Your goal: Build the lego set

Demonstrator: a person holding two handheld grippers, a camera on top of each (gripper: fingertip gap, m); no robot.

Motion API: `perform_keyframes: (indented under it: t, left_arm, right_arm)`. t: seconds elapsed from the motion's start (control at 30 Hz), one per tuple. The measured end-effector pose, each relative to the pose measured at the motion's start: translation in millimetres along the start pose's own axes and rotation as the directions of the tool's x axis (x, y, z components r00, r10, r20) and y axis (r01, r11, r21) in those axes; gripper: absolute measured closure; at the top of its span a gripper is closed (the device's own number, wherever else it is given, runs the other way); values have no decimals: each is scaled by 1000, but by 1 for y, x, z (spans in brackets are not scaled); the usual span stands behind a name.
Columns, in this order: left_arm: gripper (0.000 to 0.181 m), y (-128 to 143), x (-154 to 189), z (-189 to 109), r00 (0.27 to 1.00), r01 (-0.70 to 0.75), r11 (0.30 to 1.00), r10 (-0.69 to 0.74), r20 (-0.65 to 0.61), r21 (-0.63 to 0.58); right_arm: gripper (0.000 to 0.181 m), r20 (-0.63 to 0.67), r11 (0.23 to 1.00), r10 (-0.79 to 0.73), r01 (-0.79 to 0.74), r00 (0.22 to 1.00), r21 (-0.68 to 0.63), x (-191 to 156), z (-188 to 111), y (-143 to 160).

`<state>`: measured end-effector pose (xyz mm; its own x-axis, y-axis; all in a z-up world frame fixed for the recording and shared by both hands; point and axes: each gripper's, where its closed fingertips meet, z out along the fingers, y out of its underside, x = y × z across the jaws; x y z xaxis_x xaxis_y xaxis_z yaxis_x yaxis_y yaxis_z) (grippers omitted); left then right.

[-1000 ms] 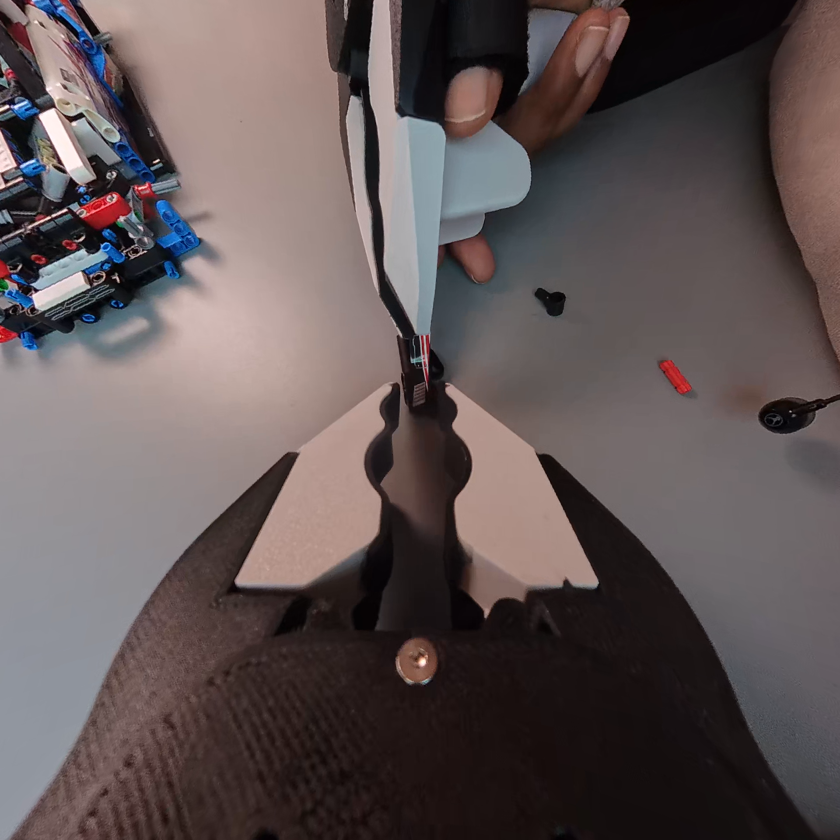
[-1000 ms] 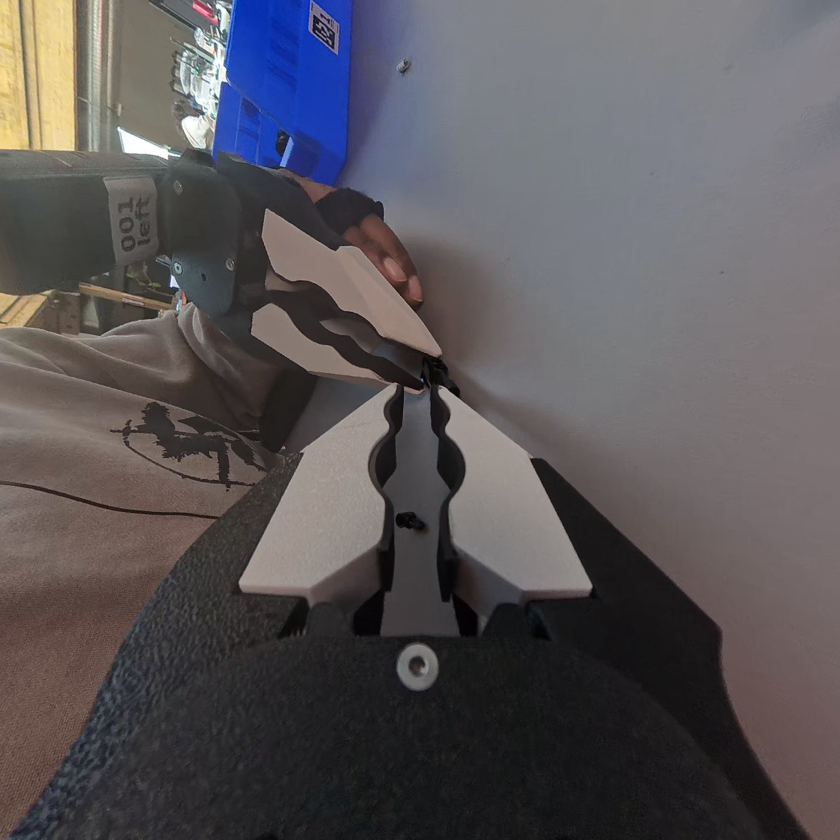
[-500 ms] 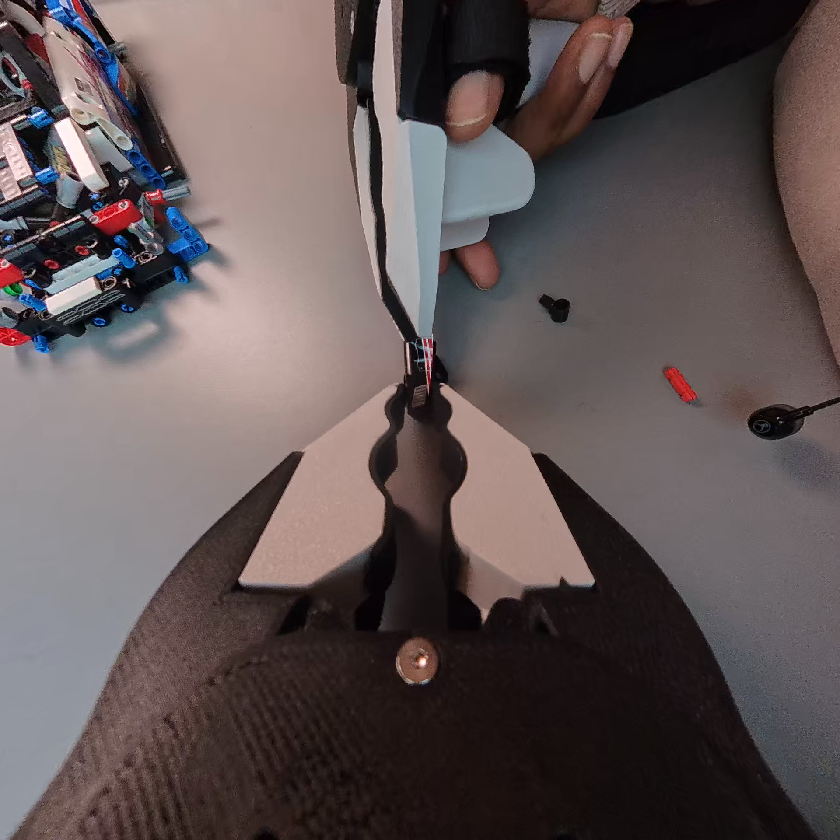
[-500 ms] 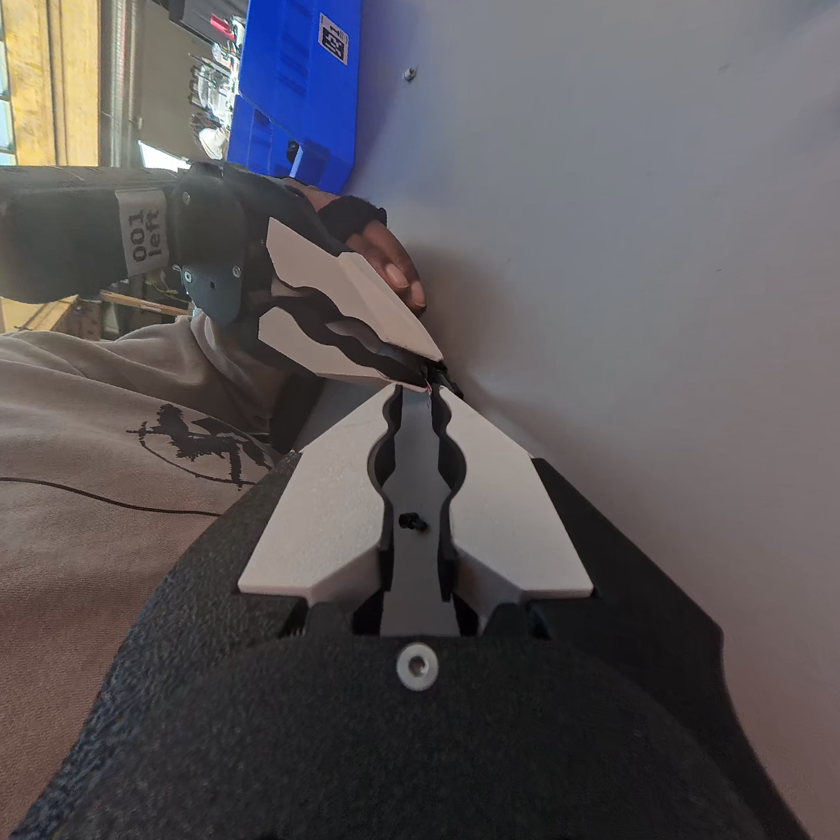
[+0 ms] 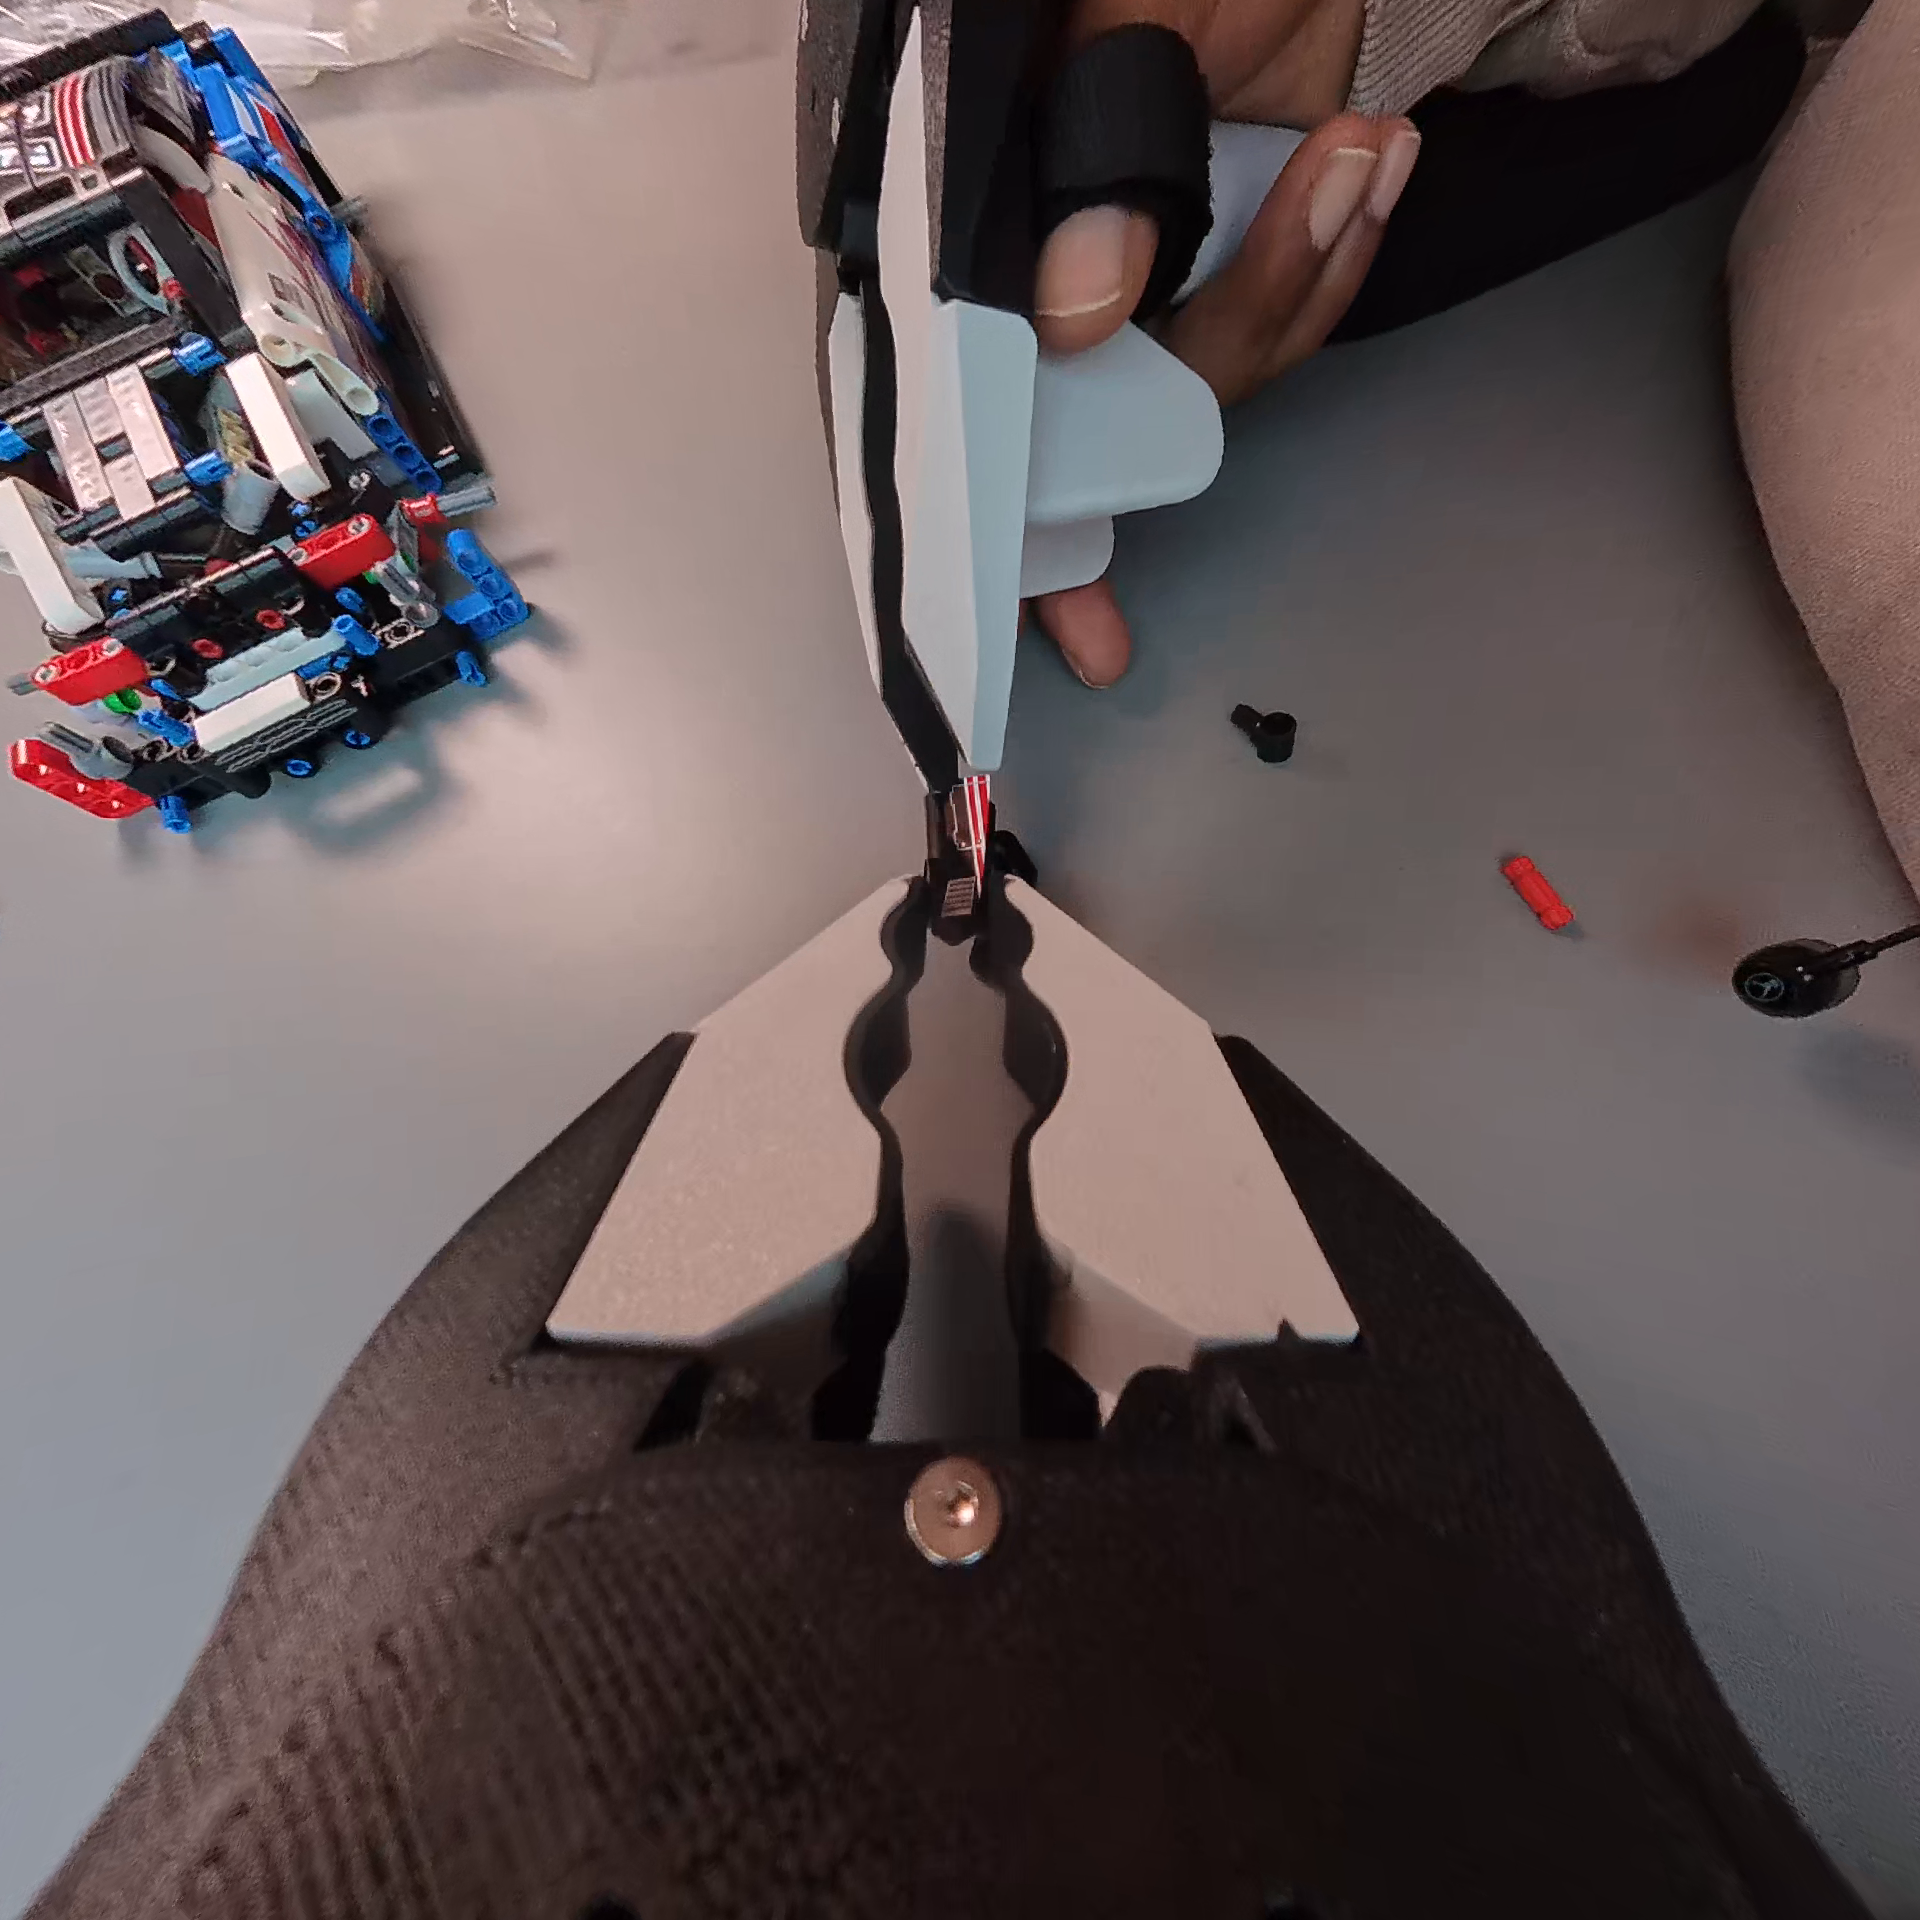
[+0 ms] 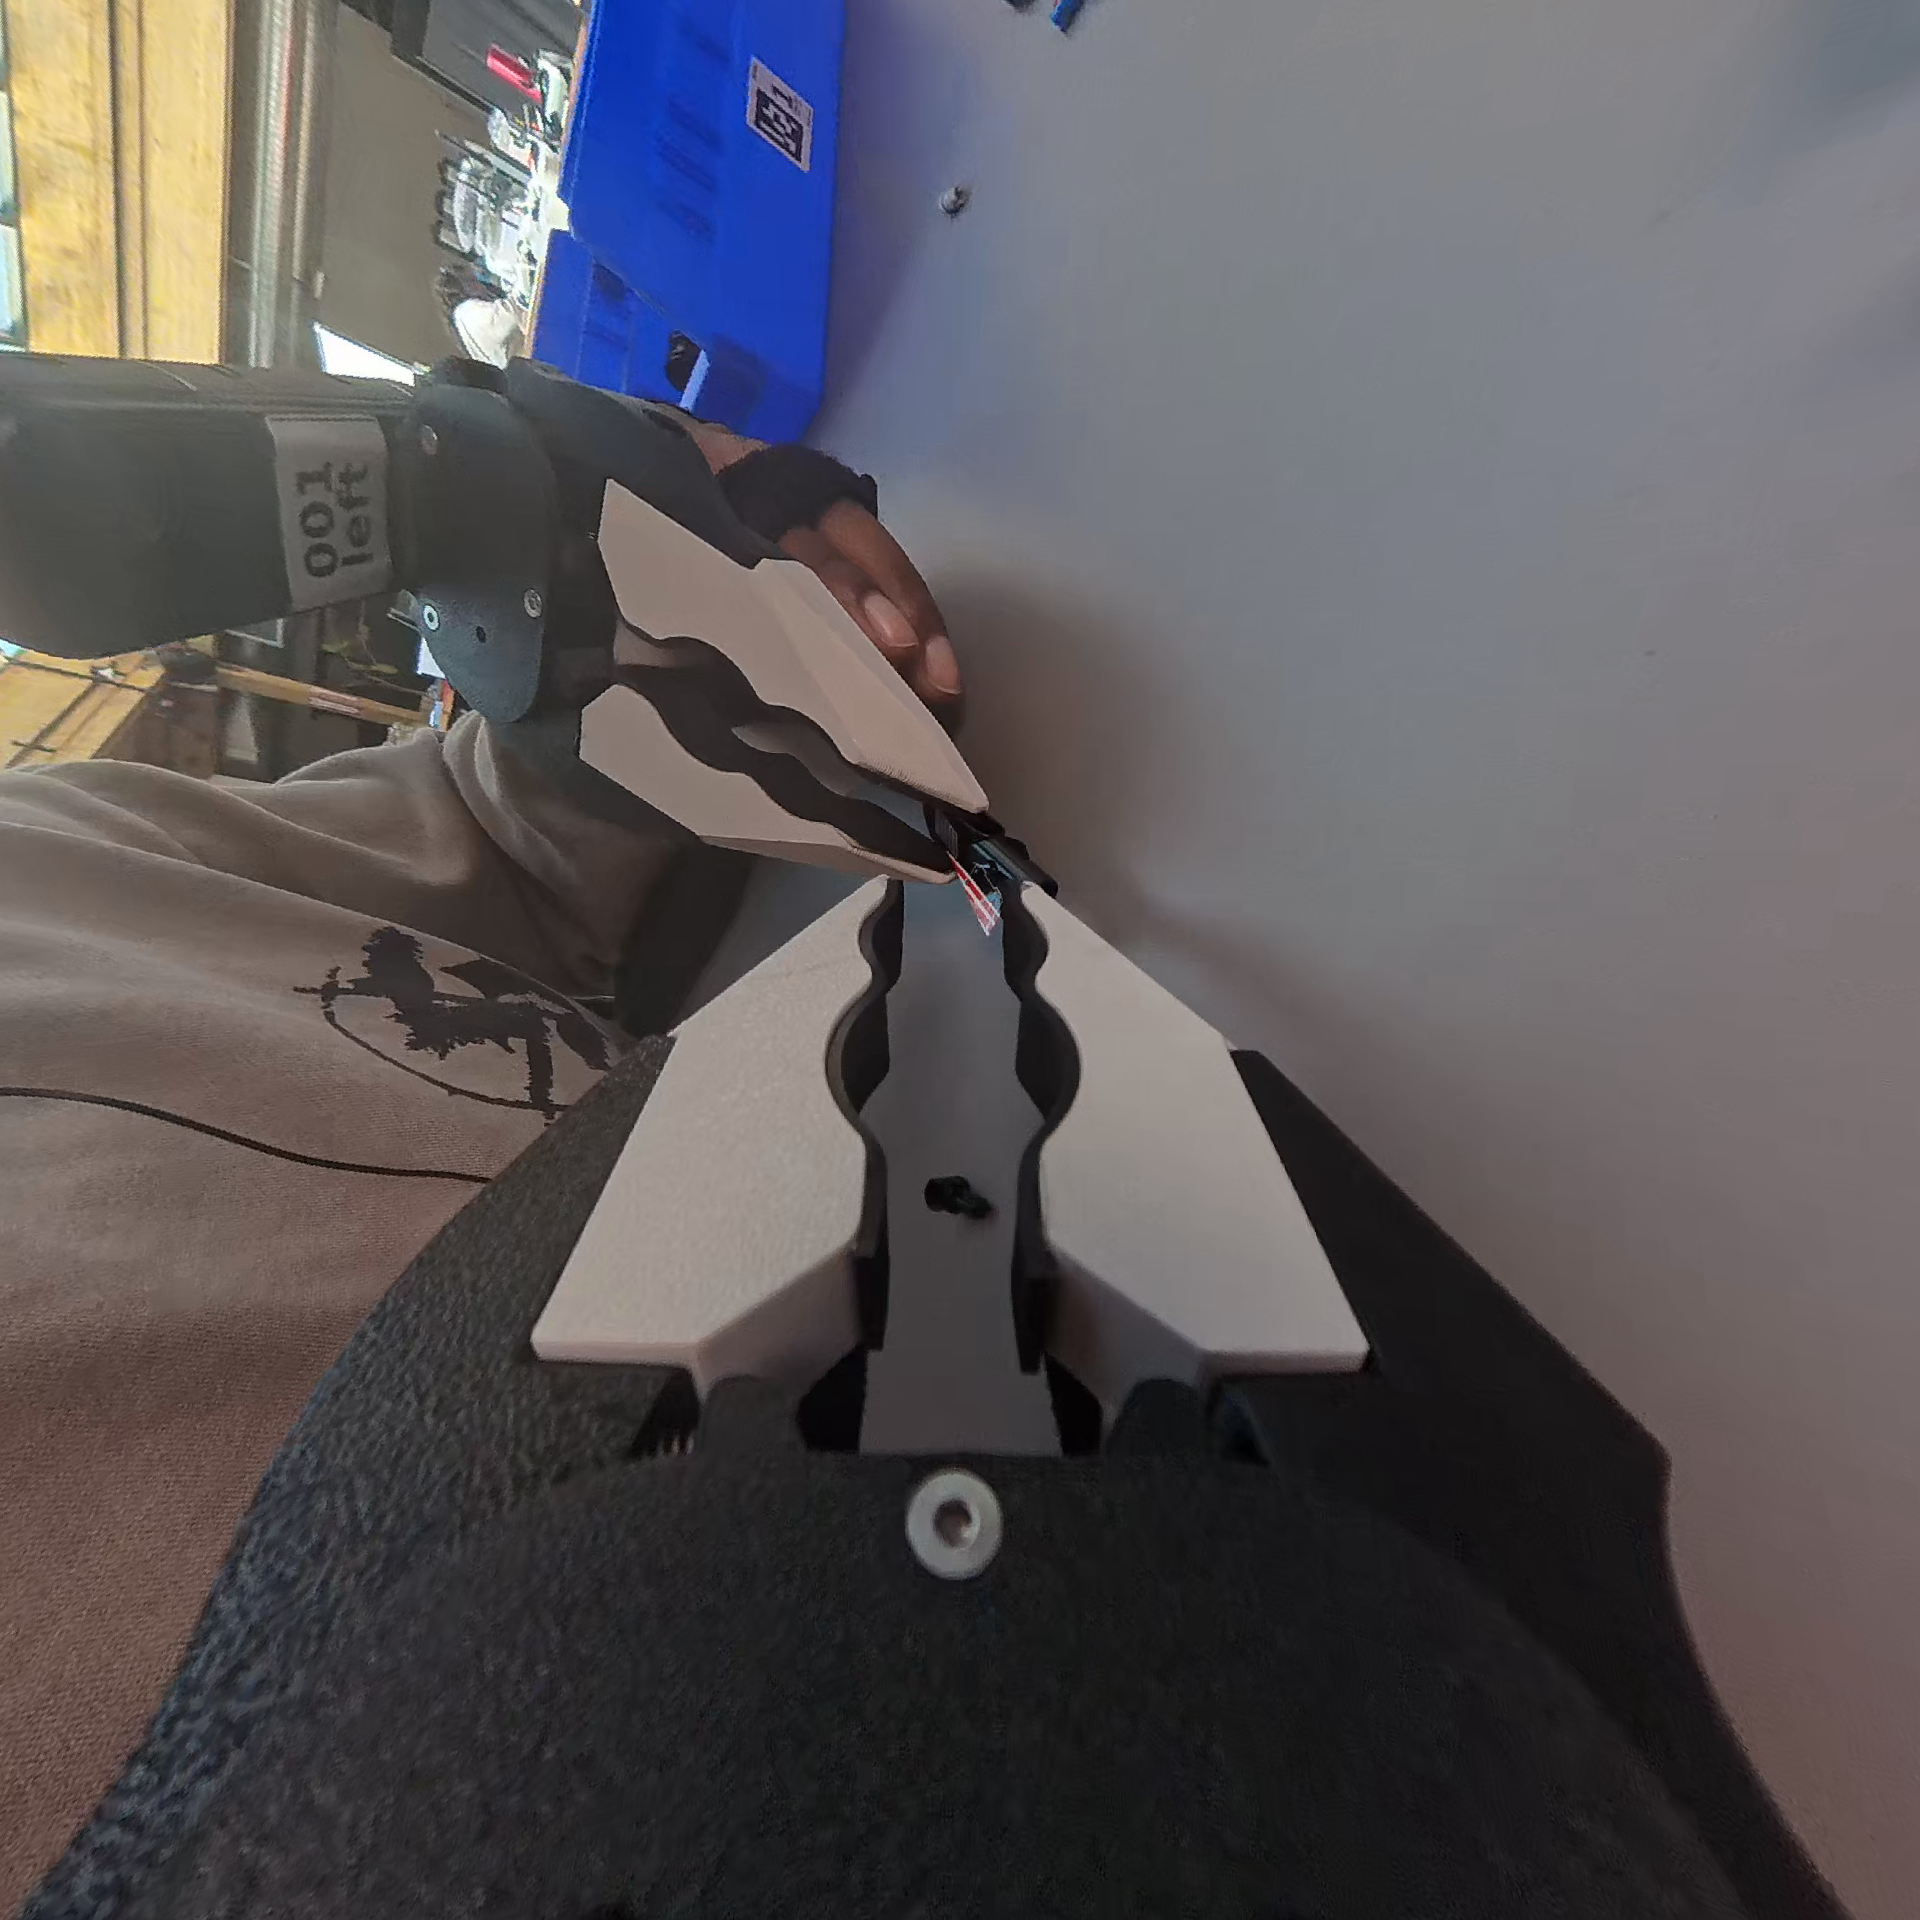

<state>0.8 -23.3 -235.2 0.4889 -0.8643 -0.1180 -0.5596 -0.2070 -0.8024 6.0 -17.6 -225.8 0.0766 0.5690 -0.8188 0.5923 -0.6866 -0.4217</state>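
My left gripper [image 5: 961, 902] is shut on a small black lego piece with a red-and-white striped sticker [image 5: 962, 857], held just above the grey table. My right gripper [image 5: 961, 767] comes down from above, and its tips touch the top of that piece. In the right wrist view my right gripper [image 6: 951, 896] has its jaws a little apart, with the striped end of the piece [image 6: 985, 902] between the tips. The left gripper [image 6: 961, 847] comes in from the left and clamps the piece's black end. A partly built lego car [image 5: 208, 499] stands at the far left.
A black connector [image 5: 1265, 730], a red pin [image 5: 1538, 891] and a black round thing on a cable [image 5: 1792, 977] lie on the table to the right. A person's sleeve [image 5: 1849, 416] is at the right edge. A blue bin [image 6: 707, 208] stands behind. Only a small space, under 4 cm, lies between the two pairs of fingers. From either gripper's tips it is about 20 cm to the partly built lego car [image 5: 208, 499].
My right gripper's jaws have parted slightly around the piece. Both grippers have shifted a little, so more of the lego car shows. The left gripper still holds the piece.
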Motion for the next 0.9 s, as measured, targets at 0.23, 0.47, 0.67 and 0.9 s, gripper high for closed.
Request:
perform_keyframes:
  t: [0.23,0.47,0.67,0.9]
  left_arm:
    - [172,-9,-3,-7,1000,5,999,-5,12,47]
    - [172,-24,-11,-17,998,-2,993,-6,65,121]
    - [172,-42,-20,-33,991,-19,978,-8,130,208]
    - [172,-66,-16,-48,987,-69,946,18,162,316]
  right_arm:
    - [162,4,999,-29,29,1000,23,-7,-3,-4]
    - [154,-18,988,-133,134,991,81,-25,-11,-17]
    - [140,-144,952,-249,269,958,144,-31,-23,-31]
    - [152,-23,937,-179,177,984,302,-52,-35,-43]
